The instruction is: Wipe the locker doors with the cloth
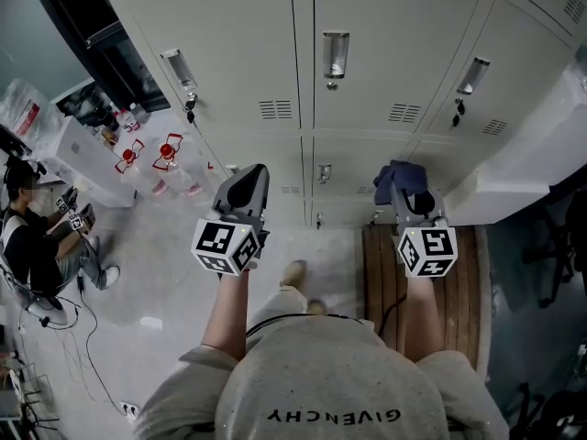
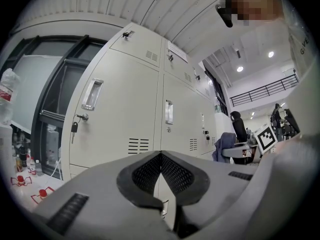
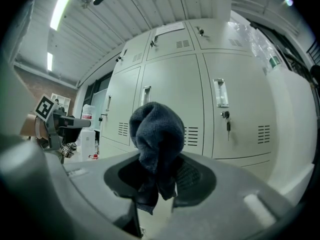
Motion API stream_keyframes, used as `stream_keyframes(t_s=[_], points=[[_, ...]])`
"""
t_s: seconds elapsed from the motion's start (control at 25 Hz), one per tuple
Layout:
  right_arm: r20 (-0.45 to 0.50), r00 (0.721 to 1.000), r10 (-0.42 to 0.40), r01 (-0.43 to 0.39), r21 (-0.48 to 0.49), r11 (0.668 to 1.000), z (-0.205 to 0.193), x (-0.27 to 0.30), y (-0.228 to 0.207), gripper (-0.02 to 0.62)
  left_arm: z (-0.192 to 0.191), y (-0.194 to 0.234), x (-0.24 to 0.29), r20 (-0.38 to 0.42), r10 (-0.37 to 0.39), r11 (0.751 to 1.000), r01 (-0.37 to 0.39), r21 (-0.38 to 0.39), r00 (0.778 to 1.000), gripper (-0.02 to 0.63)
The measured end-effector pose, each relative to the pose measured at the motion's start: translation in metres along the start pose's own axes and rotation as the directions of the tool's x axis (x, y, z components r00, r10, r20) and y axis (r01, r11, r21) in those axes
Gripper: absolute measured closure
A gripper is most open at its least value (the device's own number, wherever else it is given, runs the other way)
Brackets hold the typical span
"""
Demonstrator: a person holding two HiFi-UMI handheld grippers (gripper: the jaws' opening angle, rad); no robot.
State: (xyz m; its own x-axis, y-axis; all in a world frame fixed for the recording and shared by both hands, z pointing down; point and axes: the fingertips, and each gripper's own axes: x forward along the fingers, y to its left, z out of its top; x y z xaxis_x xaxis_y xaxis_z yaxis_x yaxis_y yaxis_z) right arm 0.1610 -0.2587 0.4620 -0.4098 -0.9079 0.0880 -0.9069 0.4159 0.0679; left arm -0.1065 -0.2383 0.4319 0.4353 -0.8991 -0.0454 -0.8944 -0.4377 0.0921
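— While both grippers are held up facing the lockers [image 1: 385, 44], which one has the cloth?
— Right gripper [image 3: 159, 181]. Its jaws are clamped on the dark blue cloth [image 3: 156, 134], which bunches into a rounded wad above them, with a loose end hanging below the grip.
— Is the cloth on a door?
— Can't tell. In the head view the cloth [image 1: 402, 178] sits in front of the lower row of doors, just right of the middle column, but no view shows whether it touches the metal.
— And the left gripper [image 2: 161, 170]?
— Jaws pressed together, tips meeting, nothing between them. It points at the lockers, to the left of the other gripper and about level with it.
— Anything on the doors?
— Recessed handles, vent slots, and a key [image 2: 74, 127] hanging from the lock of the left door.
— Around them?
— Red-capped bottles [image 1: 147, 159] stand on the floor by the lockers' left end, a seated person [image 1: 27, 241] is further left, and a wooden platform [image 1: 463, 264] lies below the right gripper.
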Motion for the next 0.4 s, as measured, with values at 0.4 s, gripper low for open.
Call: stream_keyframes(t_s=[0.4], points=[[-0.008,1.000,0.003,-0.003,0.013,1.000,-0.0055,-0.0019,-0.0023,0.468,-0.0011,-0.0015,-0.0004,-0.002,0.007,1.000,-0.007,0.002,1.000,0.607]])
